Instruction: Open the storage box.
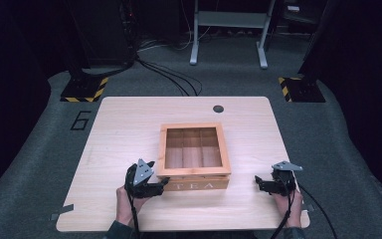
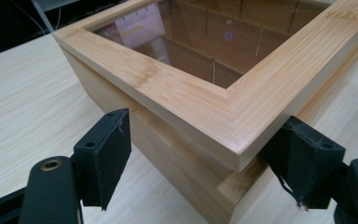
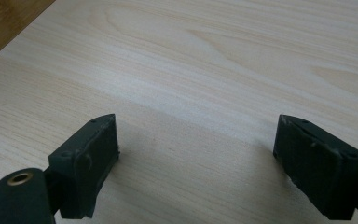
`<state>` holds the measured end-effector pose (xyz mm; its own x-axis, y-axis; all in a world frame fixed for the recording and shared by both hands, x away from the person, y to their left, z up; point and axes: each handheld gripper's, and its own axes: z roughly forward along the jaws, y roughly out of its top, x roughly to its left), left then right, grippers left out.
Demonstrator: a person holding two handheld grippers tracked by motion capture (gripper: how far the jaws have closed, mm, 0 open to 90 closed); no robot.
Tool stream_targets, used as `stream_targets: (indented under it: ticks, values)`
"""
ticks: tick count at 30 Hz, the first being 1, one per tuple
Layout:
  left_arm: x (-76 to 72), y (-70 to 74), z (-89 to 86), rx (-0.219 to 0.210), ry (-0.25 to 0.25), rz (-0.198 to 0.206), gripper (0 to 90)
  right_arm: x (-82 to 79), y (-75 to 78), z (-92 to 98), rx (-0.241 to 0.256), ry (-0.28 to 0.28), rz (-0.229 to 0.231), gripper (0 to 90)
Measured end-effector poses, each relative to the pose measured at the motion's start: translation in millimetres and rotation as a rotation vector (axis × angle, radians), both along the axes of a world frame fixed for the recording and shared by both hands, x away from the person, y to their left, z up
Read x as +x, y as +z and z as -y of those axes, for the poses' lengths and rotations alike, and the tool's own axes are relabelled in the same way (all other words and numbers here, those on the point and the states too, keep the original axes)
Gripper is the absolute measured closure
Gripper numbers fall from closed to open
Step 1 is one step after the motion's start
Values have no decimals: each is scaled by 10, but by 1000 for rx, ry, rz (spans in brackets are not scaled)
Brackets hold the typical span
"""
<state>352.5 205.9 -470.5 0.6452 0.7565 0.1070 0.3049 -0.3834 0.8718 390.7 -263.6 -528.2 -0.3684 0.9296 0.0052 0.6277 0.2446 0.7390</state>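
Pale bamboo makes up the one tea box (image 1: 194,155), which sits at the centre of the high view on the light wooden table (image 1: 124,124), its glass-windowed lid shut and the word TEA on the front face towards the bottom of the frame. Through the glass, dividers split the inside into compartments; the exact count is hard to tell.

Two grippers are in play, one in each hand. The left gripper (image 1: 160,188) lies low at the lower left of the box, its forearm coming up from the bottom edge of the frame, pointing right at the box's front left corner. In the left gripper view its jaws are spread wide on either side of that corner (image 2: 235,149), one pad (image 2: 105,151) at lower left just beside the wall, the other at lower right up against the box under the lid's rim; they are not clamped on it.

The right gripper (image 1: 259,182) rests at lower right of the high view, apart from the box, pointing left. Its jaws are also spread wide over bare table (image 3: 205,70).
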Motion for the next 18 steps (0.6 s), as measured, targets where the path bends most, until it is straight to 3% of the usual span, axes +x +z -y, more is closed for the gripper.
stream_targets:
  ticks: [11, 13, 18]
  values:
    - [70, 195, 23, -73, 8, 78, 310, 0, 0, 0, 0, 0, 0, 133]
    - [83, 255, 25, -63, 22, 110, 337, 0, 0, 0, 0, 0, 0, 133]
    - [111, 279, 24, -73, 34, 126, 386, 0, 0, 0, 0, 0, 0, 133]
